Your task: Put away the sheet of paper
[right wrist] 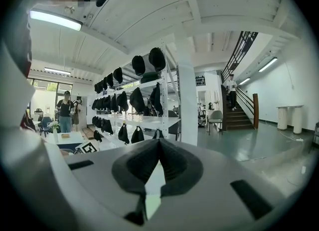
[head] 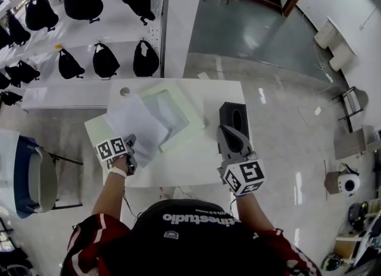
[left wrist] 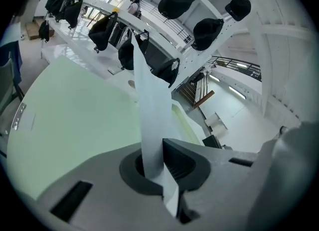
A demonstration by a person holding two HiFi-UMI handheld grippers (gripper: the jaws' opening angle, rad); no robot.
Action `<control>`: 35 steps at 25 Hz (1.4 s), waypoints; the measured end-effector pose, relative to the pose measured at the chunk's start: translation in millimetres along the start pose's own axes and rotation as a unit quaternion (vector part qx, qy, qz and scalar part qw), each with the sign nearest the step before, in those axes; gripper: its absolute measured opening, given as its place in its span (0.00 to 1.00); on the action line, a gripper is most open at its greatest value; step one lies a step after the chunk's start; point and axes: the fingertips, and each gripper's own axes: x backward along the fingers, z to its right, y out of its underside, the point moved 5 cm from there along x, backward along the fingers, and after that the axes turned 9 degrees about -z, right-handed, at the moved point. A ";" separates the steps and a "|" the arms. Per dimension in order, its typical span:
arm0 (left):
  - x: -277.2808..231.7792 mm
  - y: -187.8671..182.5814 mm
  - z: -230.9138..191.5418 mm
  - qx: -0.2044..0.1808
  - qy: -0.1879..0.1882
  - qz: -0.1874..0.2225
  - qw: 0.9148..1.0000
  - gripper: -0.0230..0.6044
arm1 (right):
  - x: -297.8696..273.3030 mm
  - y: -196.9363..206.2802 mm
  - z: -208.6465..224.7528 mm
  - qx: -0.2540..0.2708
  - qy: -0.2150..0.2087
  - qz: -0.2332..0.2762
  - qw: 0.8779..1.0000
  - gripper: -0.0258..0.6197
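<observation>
- my left claw (head: 130, 147) is clamped on the thin white sheet of paper (head: 134, 124). in the left gripper view the pads are pinched tight on its near edge, and the sheet stands up from between them, edge-on to the camera.
- the landmark here is the flat pale green rectangular plastic folder (head: 191, 127) lying on the white table (head: 184, 168). the paper hangs over the folder's near left corner and covers part of it. i can't tell if the far edge touches the folder yet.
- gripping only the near edge makes sense to me, since it leaves the rest of the sheet free to slide onto or into the folder.
- my right claw (head: 227, 133) has its jaws together on nothing, tips meeting. it's parked just right of the folder, beside the black open-topped box (head: 233, 117), probably so it can pin the folder or lift a flap if needed.
- my guess is the task is about halfway done. the paper's in hand but not stowed.
- the next move needs a low, flat feed. a sheet this floppy could buckle or catch the folder's rim.
</observation>
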 end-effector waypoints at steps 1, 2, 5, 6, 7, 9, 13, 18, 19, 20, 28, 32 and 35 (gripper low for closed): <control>-1.1 0.3 -3.1 0.000 -0.006 -0.004 1.000 0.04 | -1.3 -0.5 0.6 0.000 -0.001 0.000 1.000 0.04; -1.9 0.7 -6.5 0.000 -0.012 -0.007 1.000 0.04 | -2.5 -0.8 1.2 0.000 -0.001 0.000 1.000 0.04; -4.0 2.3 -19.7 0.004 -0.030 -0.014 0.999 0.04 | -6.8 -1.3 2.7 0.000 -0.002 -0.001 1.000 0.04; -4.6 2.6 -24.5 0.007 -0.035 -0.016 0.999 0.04 | -8.7 -1.9 3.1 0.001 -0.002 0.000 1.000 0.04; -5.5 2.9 -28.9 0.009 -0.039 -0.018 0.999 0.04 | -10.6 -2.6 3.9 0.001 -0.002 0.000 1.000 0.04; -8.2 3.0 -35.5 0.013 -0.044 -0.024 0.999 0.04 | -14.8 -3.5 6.6 0.000 -0.001 -0.001 1.000 0.04; -15.6 1.5 -49.1 0.020 -0.059 -0.034 0.998 0.04 | -22.8 -2.3 11.3 -0.001 0.000 -0.005 1.000 0.04; -20.6 1.1 -55.8 0.032 -0.049 -0.048 0.997 0.04 | -31.8 -4.5 14.3 0.000 -0.001 -0.008 1.000 0.04; -21.4 0.4 -55.2 0.034 -0.042 -0.049 0.997 0.04 | -34.0 -4.9 14.6 0.000 -0.001 -0.009 1.000 0.04; -22.1 -0.2 -54.2 0.036 -0.034 -0.050 0.998 0.04 | -36.0 -4.9 14.7 0.000 -0.002 -0.009 1.000 0.04; -28.1 -1.0 -38.8 0.033 0.021 -0.066 0.997 0.04 | -43.3 -3.1 9.5 0.000 -0.006 -0.016 1.000 0.04; -27.0 -5.1 -33.7 0.017 0.029 -0.064 0.997 0.04 | -42.2 -1.6 7.9 -0.001 -0.004 -0.017 1.000 0.04; -24.0 -6.1 -26.3 0.010 0.048 -0.058 0.997 0.04 | -41.5 -0.8 7.7 -0.002 -0.002 -0.019 1.000 0.04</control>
